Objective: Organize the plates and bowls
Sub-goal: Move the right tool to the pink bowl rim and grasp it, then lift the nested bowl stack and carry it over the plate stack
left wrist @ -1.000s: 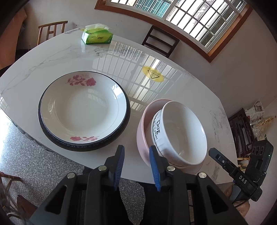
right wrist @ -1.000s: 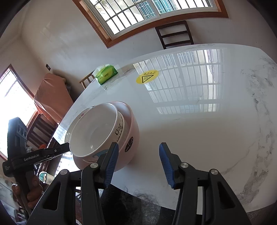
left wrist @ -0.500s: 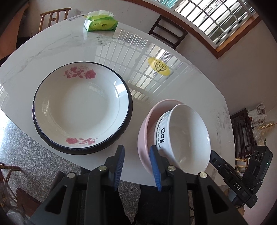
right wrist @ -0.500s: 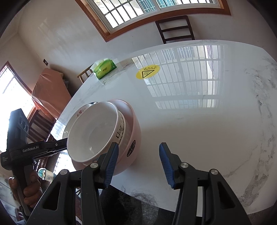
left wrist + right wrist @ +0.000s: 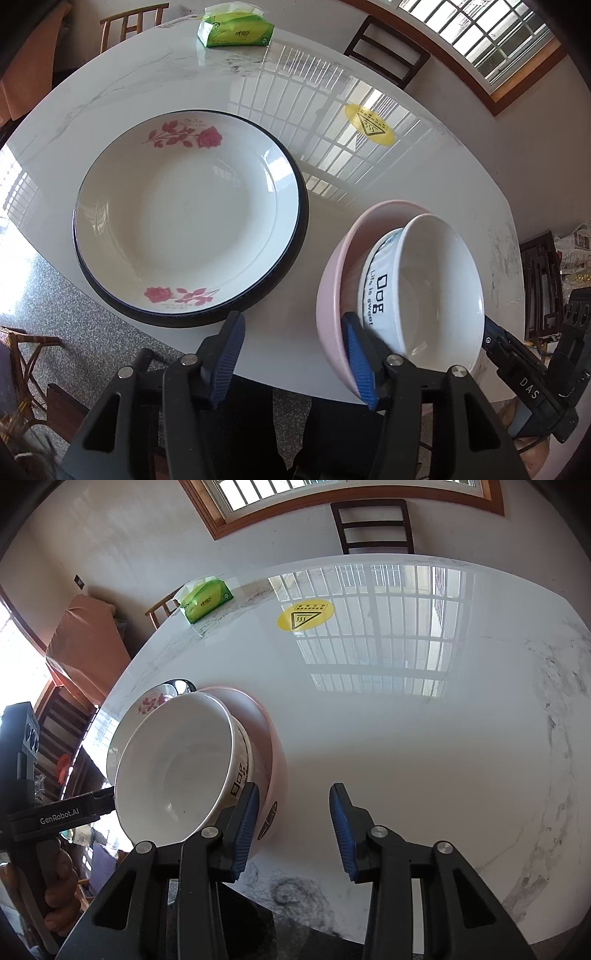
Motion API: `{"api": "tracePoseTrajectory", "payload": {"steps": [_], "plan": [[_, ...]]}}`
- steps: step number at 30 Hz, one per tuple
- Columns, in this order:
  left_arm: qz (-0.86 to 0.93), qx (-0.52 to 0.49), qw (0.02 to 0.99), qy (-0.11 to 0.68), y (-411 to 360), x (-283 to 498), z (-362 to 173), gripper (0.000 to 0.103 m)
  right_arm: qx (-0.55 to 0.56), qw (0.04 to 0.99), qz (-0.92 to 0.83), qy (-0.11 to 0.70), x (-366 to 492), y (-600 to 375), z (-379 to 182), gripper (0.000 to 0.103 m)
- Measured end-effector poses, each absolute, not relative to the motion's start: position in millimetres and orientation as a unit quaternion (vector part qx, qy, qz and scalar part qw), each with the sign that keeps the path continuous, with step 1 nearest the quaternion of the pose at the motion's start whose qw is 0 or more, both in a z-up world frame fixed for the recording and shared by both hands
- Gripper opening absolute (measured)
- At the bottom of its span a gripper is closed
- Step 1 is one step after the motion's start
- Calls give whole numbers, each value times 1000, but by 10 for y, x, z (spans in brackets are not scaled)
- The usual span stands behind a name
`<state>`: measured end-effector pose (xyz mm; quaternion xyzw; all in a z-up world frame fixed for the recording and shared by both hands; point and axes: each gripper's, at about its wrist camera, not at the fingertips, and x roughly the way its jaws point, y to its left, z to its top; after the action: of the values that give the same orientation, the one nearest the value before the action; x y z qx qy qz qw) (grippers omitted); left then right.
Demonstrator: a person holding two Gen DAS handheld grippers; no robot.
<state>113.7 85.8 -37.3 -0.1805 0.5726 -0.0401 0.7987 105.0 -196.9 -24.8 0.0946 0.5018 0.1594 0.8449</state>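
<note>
- Left gripper [image 5: 295, 360]: jaws stand wide apart and have just been opening; nothing is between them. Its right pad is just against the outer wall of the pink bowl [image 5: 332, 295], though real contact is hard to judge here.
- Right gripper [image 5: 293, 827]: jaws have just been closing, still apart, with only bare table [image 5: 424, 720] between them. The left pad sits beside the pink bowl, apparently without pressing.
- The white bowl [image 5: 436, 295], with "Dog" lettering, lies tilted inside the pink bowl.
- The rose plate [image 5: 188, 229] rests on a black-rimmed plate [image 5: 301, 236], left of the pink bowl.
- Beyond the pink bowl are a yellow sticker [image 5: 369, 123] and a green tissue pack [image 5: 236, 31].
- In the right wrist view the white bowl hides most of the rose plate.
</note>
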Motion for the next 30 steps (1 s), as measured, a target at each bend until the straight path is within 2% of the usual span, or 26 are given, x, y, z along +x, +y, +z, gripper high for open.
{"api": "tracePoseTrajectory", "payload": {"steps": [5,9,23,28,30], "plan": [[-42,-135,813,566,755,1176,-336,55,85,827,162,532,1201,-1918,-288,31],[-36,-136,821,554,749,1166,-339,55,70,822,156,544,1295,-1872,-323,31],[-35,-110,850,515,654,1086,-316,55,61,830,159,530,1275,-1851,-310,26],[-40,-95,857,504,601,1064,-299,52,54,835,168,521,1270,-1812,-285,15],[-44,-75,863,498,533,1057,-276,45,51,837,171,517,1263,-1779,-278,10]]}}
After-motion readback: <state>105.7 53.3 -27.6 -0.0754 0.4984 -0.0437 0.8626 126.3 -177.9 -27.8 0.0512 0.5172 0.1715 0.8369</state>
